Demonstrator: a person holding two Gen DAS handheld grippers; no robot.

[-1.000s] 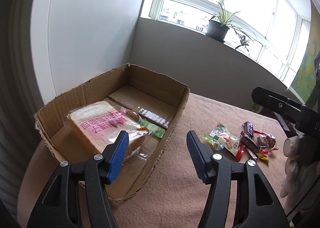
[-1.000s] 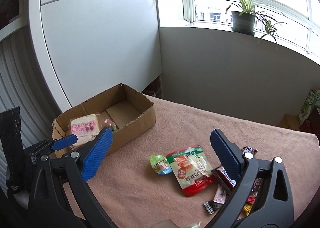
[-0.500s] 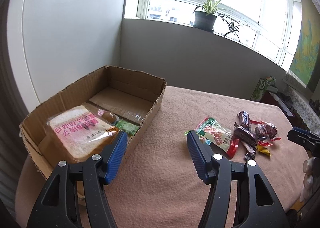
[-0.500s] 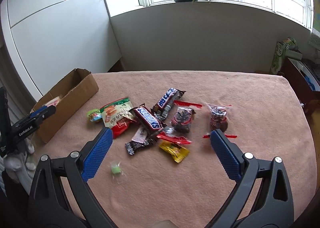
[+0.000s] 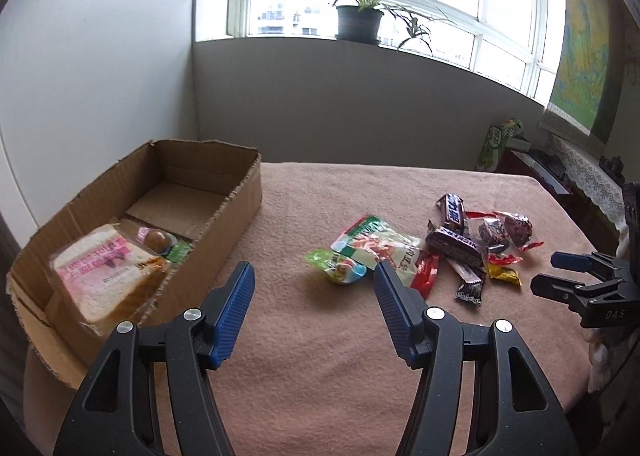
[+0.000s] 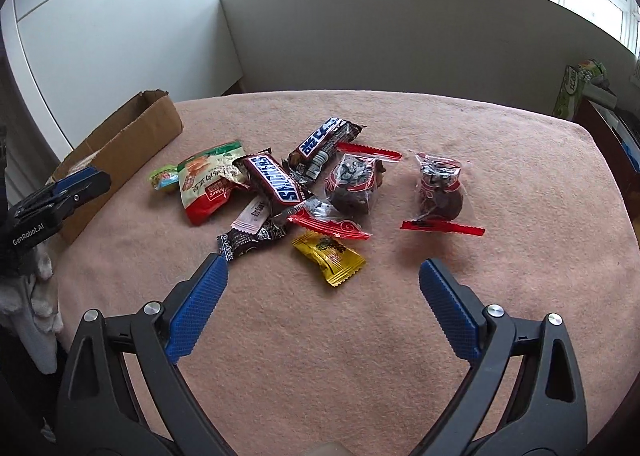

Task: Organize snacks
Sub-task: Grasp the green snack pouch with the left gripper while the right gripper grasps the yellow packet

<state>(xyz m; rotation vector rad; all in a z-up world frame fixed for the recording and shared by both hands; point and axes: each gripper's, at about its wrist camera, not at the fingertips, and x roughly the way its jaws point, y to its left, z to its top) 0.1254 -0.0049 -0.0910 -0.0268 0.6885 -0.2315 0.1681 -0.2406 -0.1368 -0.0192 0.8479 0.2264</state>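
I hold the right gripper point(image 6: 320, 296) empty, jaws closing, over the yellow candy point(image 6: 328, 258). The left gripper point(image 5: 314, 308) waits half-open, empty. Beyond: loose snacks point(image 6: 272, 180), then the cardboard box point(image 5: 240, 208). Next, I judge: pinch the candy.

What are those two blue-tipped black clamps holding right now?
Nothing. The left gripper is open over bare pink cloth; the right gripper is closing, empty, near the yellow candy wrapper.

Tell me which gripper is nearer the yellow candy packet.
Right. The right gripper hovers just short of the yellow candy packet, jaws closing with nothing between them. The left gripper sits across the snack pile, nearer the cardboard box.
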